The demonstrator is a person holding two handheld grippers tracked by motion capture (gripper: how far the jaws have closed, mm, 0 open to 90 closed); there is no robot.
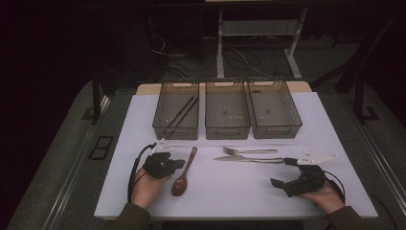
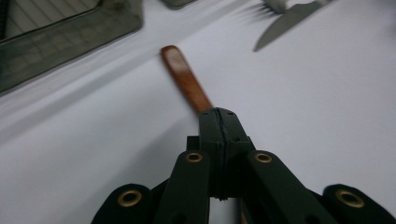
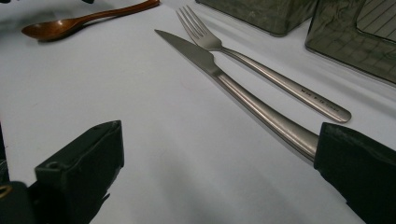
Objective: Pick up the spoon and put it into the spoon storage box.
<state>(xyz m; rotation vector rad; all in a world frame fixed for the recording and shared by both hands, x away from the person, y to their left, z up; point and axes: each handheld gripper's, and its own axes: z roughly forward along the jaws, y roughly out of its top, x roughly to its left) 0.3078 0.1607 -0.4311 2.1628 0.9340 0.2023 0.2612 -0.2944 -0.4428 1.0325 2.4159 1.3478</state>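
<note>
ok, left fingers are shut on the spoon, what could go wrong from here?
1. The left gripper pinches the spoon on its thin handle, bowl end free; it may pivot or slip when lifted.
2. The left bin already holds chopsticks; a drop there would mix types.
3. The right gripper is open with the knife handle at one finger; a stray move could nudge it into the fork.

The spoon (image 1: 182, 175) is reddish-brown wood, the knife (image 1: 249, 160) and fork (image 1: 249, 151) silvery steel, the tabletop (image 1: 230, 191) white, the bins (image 1: 227, 110) seemingly smoky grey, grid-patterned; both claws black.
</note>
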